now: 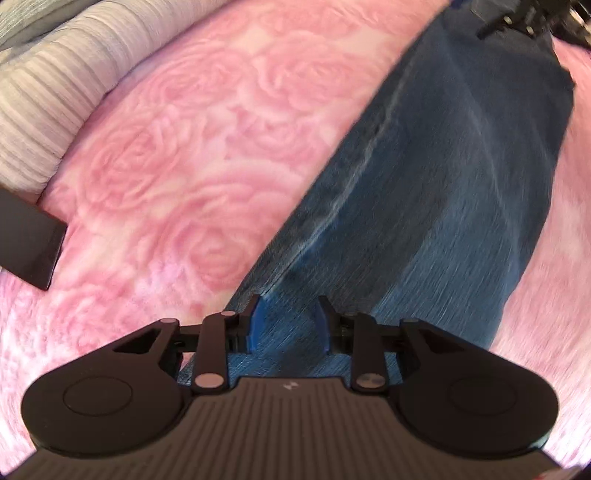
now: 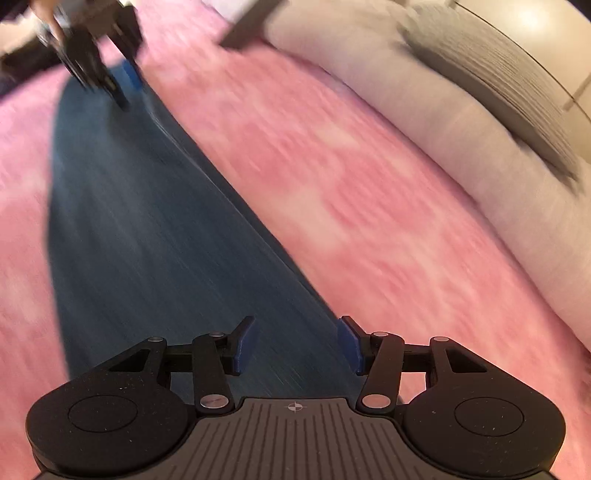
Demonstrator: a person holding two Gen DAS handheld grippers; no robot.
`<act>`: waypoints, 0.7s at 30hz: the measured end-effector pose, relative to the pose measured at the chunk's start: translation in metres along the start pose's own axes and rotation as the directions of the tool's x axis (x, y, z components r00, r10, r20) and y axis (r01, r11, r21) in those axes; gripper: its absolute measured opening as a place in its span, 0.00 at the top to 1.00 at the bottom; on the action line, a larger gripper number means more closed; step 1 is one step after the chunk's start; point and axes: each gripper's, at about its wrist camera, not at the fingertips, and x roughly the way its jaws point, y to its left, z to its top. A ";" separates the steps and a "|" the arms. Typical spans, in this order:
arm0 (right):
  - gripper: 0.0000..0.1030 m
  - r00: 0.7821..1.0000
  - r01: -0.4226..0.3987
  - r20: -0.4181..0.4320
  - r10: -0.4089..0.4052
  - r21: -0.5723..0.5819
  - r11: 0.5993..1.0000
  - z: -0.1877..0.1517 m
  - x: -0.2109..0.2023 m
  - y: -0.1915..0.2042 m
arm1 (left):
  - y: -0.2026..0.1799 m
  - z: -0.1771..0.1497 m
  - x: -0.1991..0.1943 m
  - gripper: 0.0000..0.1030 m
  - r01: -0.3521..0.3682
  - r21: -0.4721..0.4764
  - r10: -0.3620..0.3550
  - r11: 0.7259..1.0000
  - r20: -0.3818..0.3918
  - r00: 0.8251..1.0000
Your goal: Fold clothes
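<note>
left claw (image 1: pixel 289 321): jaws apart, blue pads (image 1: pixel 255 325) either side of denim, nothing pinched; fabric runs between and under the fingers.
right claw (image 2: pixel 297 343): jaws apart, wide gap, blue pads (image 2: pixel 244 345) over the near end of the denim, not clamped on it.
jeans (image 1: pixel 424 206): long dark blue strip lying flat on the bed, starts right under left claw and stretches ahead and to the right; pale seam line along its left side. In right wrist view the same jeans (image 2: pixel 140 221) run from right claw ahead and to the left, narrowing toward the far end.
claws to each other: one at each end of the jeans, well apart; right claw seen at far top right from left wrist view (image 1: pixel 517 18), left claw seen at far top left from right wrist view (image 2: pixel 96 70), blurred, over the far end of the denim.
bed cover (image 1: pixel 177 155): pink, rose pattern, on both sides of the jeans.
pillow (image 1: pixel 48 107): grey striped, ahead left of left claw, apart from jeans; ahead right of right claw.
dark flat thing (image 1: pixel 29 240): left of left claw, on the bed cover beside the pillow, cannot tell what.
blur: right wrist view is heavily smeared, fine detail unreadable.
</note>
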 end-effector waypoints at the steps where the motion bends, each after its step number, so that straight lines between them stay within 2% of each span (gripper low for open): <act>1: 0.50 1.000 -0.015 0.011 0.015 -0.009 1.000 0.009 0.006 0.006 | 0.000 0.000 0.002 0.76 -0.005 0.011 0.005 1.000 -0.001 1.000; 3: 0.50 0.999 -0.044 0.031 0.045 -0.028 0.999 0.027 0.020 0.016 | 0.001 0.000 0.001 0.81 -0.030 0.025 0.030 0.999 0.011 1.000; 5: 0.50 0.996 -0.076 0.040 0.077 -0.044 0.996 0.040 0.032 0.023 | 0.001 -0.001 -0.005 0.81 -0.073 0.041 0.071 0.997 0.057 0.996; 8: 0.50 0.993 -0.112 0.043 0.114 -0.060 0.992 0.057 0.050 0.031 | 0.007 -0.003 -0.006 0.81 -0.066 0.036 0.063 0.997 0.082 0.995; 10: 0.50 0.992 -0.120 0.028 0.121 -0.059 0.991 0.062 0.062 0.032 | 0.003 -0.007 0.003 0.81 -0.072 0.085 0.067 0.994 0.060 0.996; 12: 0.50 0.993 -0.119 0.005 0.119 -0.061 0.991 0.066 0.073 0.032 | 0.000 -0.011 0.006 0.84 -0.083 0.116 0.074 0.990 0.076 0.994; 14: 0.62 0.993 -0.116 -0.018 0.115 -0.066 0.991 0.068 0.077 0.033 | 0.002 -0.011 0.003 0.94 -0.091 0.090 0.084 0.992 0.073 0.994; 15: 0.76 0.993 -0.116 -0.030 0.114 -0.068 0.991 0.068 0.078 0.034 | 0.002 -0.013 0.000 0.96 -0.092 0.086 0.085 0.992 0.084 0.993; 16: 0.85 0.993 -0.116 -0.040 0.113 -0.071 0.991 0.069 0.078 0.034 | 0.003 -0.015 -0.003 0.96 -0.094 0.082 0.086 0.992 0.095 0.992; 18: 0.91 0.994 -0.106 -0.043 0.103 -0.081 0.991 0.072 0.075 0.032 | 0.005 -0.019 -0.009 0.97 -0.107 0.055 0.100 0.993 0.119 0.988; 21: 0.92 0.996 -0.081 -0.032 0.080 -0.044 0.996 0.075 0.078 0.024 | 0.010 -0.020 -0.008 0.97 -0.101 -0.022 0.103 0.995 0.143 0.984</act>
